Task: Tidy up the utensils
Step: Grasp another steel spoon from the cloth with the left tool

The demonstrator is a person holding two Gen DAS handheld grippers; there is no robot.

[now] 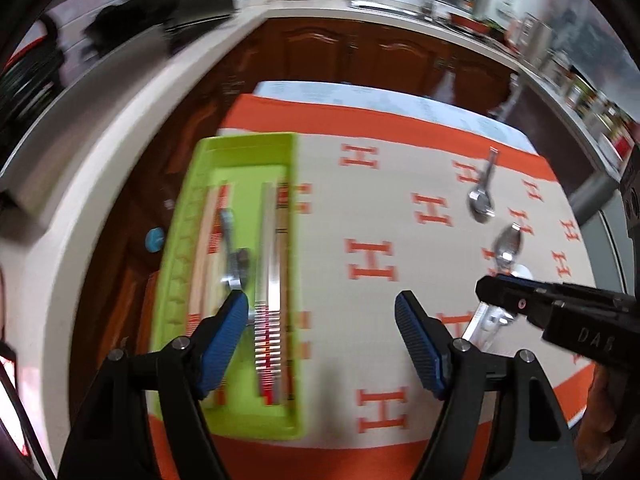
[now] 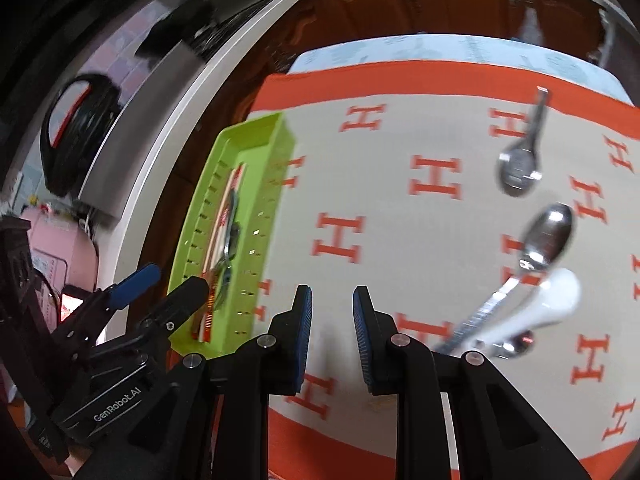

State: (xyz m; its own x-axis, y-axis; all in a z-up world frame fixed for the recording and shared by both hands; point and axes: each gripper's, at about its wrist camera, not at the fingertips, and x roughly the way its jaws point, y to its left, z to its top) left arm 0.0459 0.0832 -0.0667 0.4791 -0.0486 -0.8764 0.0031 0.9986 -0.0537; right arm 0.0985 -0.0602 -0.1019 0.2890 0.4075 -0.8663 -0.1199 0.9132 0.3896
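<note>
Left gripper [image 1: 320, 344]: black frame, blue ribbed pads [image 1: 226, 340], jaws spread wide, nothing between them, pointing forward and down. Right gripper [image 2: 331, 336]: same build, jaws parted by a narrow gap, nothing held, to the right of the left one.

Bright, even indoor light; motion blur smears the green tray [image 1: 236, 152] and kitchen counter [image 1: 120, 128]. Glare glints on the spoons [image 2: 550, 232]. Fisheye bends the edges, with black corners and soft shadows.
</note>
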